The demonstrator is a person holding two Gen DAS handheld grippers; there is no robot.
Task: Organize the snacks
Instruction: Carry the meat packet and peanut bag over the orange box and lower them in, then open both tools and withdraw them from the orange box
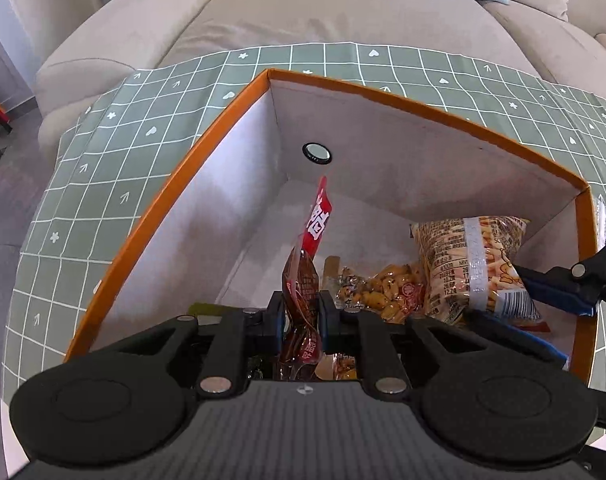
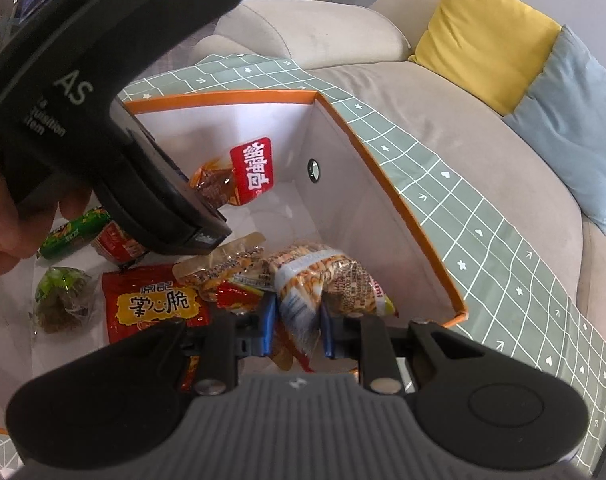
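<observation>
An orange-rimmed white box (image 1: 175, 184) (image 2: 407, 208) stands on the green checked cloth. My left gripper (image 1: 301, 312) is shut on a brown snack pouch with a red top (image 1: 307, 264) and holds it upright inside the box; the pouch also shows in the right wrist view (image 2: 239, 176). My right gripper (image 2: 297, 332) is shut on a yellow patterned snack bag (image 2: 315, 284) low in the box; the same bag shows in the left wrist view (image 1: 471, 264). Several snack packs lie on the box floor: a red one (image 2: 151, 304), a peanut pack (image 1: 383, 292), green ones (image 2: 63, 296).
The green checked cloth (image 1: 103, 184) (image 2: 483, 240) covers a table in front of a beige sofa (image 1: 343, 16) with a yellow cushion (image 2: 483, 40) and a blue one (image 2: 575, 120). The box wall has a round metal eyelet (image 1: 317, 153).
</observation>
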